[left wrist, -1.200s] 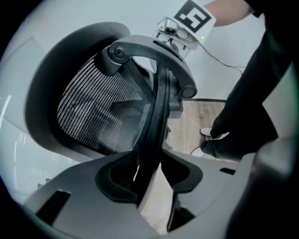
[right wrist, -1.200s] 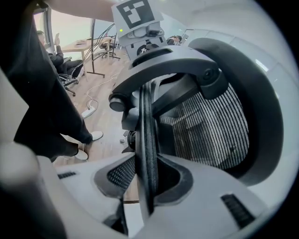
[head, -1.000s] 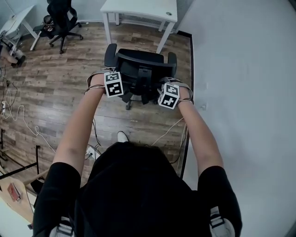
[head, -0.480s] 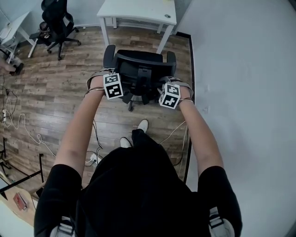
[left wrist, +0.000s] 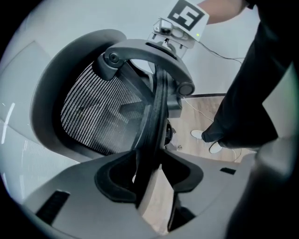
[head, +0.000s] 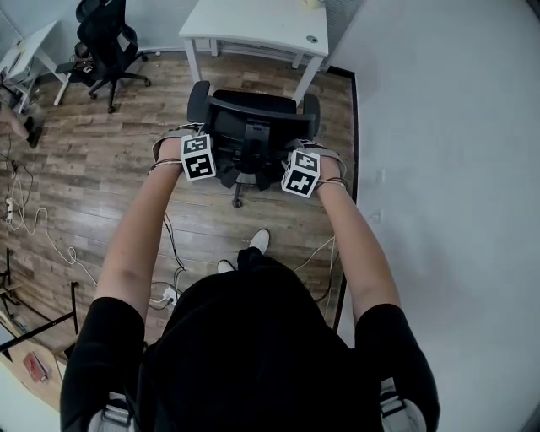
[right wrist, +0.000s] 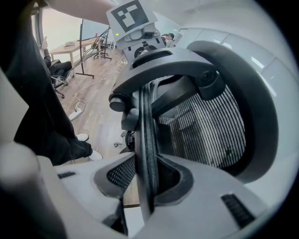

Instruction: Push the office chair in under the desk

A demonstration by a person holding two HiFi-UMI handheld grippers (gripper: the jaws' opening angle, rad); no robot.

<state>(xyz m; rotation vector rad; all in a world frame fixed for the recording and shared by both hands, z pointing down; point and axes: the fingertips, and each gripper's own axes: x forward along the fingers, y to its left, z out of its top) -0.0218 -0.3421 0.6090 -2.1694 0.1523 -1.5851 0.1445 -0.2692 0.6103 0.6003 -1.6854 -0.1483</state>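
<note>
Where plank floor [head: 101,169] meets wall [head: 439,169], desk [head: 253,21], office chair [head: 249,126], perhaps second desk [head: 27,46]

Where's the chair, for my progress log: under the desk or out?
Out: bare floor shows between the office chair and the desk.

The chair [head: 253,126] was black, its mesh back finely striped; the desk [head: 253,21] was white and the floor [head: 101,169] brown wood-grain planks. The left gripper [left wrist: 149,175] and right gripper [right wrist: 147,179] were grey, each bearing a cube [head: 198,158] patterned in black-and-white squares. The shirt [head: 253,354] was black, the shoes [head: 260,240] white, the wall [head: 439,169] pale grey.
</note>
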